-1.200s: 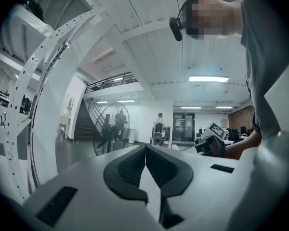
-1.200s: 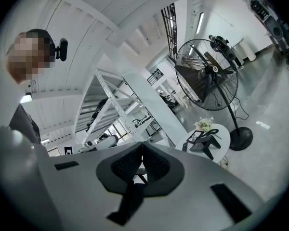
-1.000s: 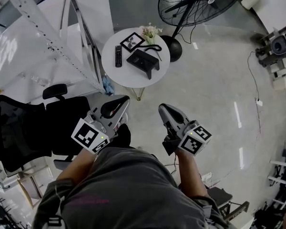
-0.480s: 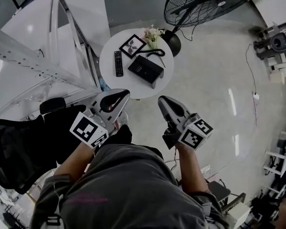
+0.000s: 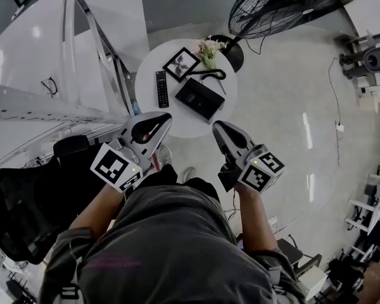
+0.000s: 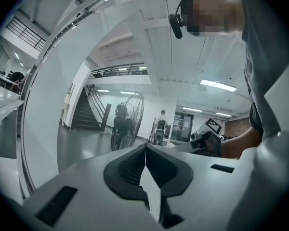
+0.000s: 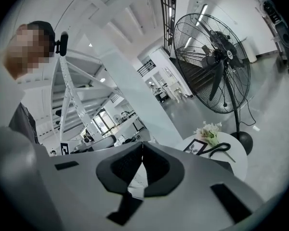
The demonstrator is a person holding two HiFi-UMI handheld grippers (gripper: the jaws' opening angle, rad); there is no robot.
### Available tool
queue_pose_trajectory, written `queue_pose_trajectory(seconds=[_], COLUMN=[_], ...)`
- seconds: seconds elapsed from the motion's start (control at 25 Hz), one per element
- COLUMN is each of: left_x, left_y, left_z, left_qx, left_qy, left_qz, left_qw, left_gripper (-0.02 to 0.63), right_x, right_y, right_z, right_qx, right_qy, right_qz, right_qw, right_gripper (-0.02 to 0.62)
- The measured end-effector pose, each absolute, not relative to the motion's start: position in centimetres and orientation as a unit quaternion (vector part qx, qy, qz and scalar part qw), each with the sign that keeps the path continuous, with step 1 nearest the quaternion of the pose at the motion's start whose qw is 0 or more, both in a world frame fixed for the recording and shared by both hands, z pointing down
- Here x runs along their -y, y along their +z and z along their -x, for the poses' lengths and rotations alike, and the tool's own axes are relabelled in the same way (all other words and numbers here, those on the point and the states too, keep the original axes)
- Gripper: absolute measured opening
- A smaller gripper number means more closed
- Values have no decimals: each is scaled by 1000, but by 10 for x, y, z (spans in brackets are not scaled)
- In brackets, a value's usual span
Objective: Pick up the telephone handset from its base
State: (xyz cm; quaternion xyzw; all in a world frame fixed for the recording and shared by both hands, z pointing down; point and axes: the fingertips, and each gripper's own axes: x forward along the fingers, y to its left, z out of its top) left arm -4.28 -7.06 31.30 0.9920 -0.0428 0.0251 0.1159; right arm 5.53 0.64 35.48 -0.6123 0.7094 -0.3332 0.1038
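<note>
The black telephone (image 5: 201, 98) lies on a small round white table (image 5: 177, 116) in the head view; from here I cannot tell its handset apart from the base. A black looped cord (image 5: 210, 75) lies just behind it and also shows in the right gripper view, cord (image 7: 220, 149). My left gripper (image 5: 166, 116) hangs at the table's near left edge, and its jaws (image 6: 145, 147) are shut and empty. My right gripper (image 5: 216, 126) hangs at the near right edge, short of the telephone, also shut and empty (image 7: 142, 143).
A remote (image 5: 162, 88), a picture frame (image 5: 182, 64) and white flowers (image 5: 212, 49) share the table. A big floor fan (image 5: 291, 5) stands behind it. A white slanted steel frame (image 5: 82, 43) runs along the left, with a black office chair (image 5: 25, 195) beside me.
The table has come nearer in the head view. Both grippers have moved forward together, from well short of it to its near edge. Their jaws stayed shut.
</note>
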Motion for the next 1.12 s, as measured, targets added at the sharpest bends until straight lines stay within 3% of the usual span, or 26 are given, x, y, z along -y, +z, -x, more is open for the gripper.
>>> queue_pose_trajectory(seconds=[0.48, 1.12], left_x=[114, 134], left_y=[329, 366], left_z=[24, -61], left_qx=[80, 172], left_qy=[39, 73], left_qz=[-988, -970], left_qw=[128, 156], left_gripper=[18, 18], right_x=[43, 108], right_y=[389, 485], right_z=[-86, -195], right_qx=[-721, -734], right_qy=[-353, -412], right_qz=[593, 540], right_qw=[65, 5], right_gripper=[21, 21])
